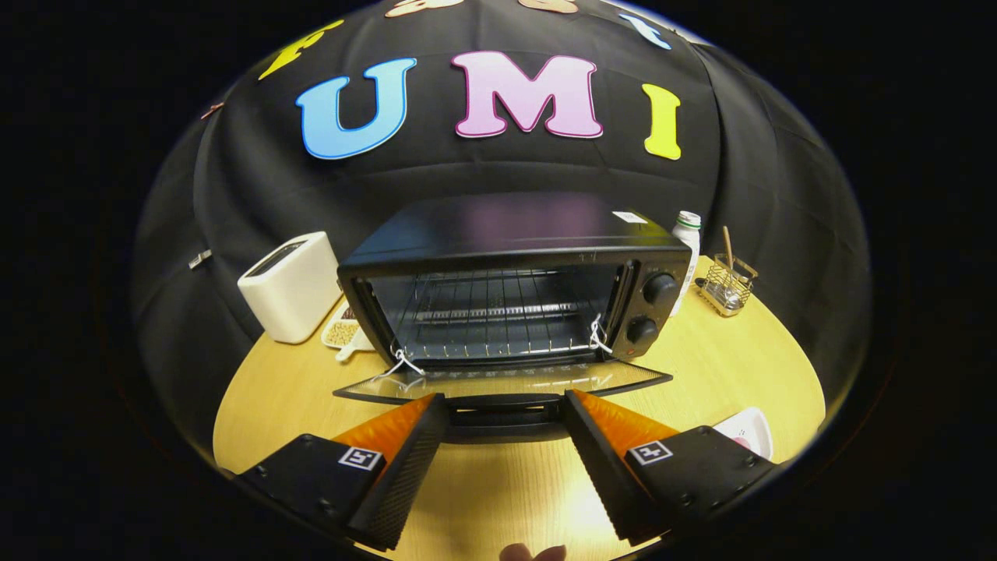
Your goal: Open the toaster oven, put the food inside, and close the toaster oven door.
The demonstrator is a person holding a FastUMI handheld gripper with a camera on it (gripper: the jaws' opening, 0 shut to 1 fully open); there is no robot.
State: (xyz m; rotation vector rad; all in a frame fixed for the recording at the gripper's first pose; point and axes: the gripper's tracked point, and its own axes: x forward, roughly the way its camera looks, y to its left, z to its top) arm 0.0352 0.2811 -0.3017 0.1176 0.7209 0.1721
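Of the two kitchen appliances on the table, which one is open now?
The black toaster oven, its glass door folded down ahead of the open, empty fingers. The white toaster beside it has no door.

Toaster oven [514, 288] sits on the wooden table [740, 374] with its door [498, 383] dropped flat open, wire rack [491, 315] bare inside. The gripper [505, 409] has its fingers spread wide, tips right at the door's handle [505, 413] without squeezing anything. White toaster [292, 284] off to the oven's left.

Sharp, bright; fisheye bending; glare on table [724, 366]
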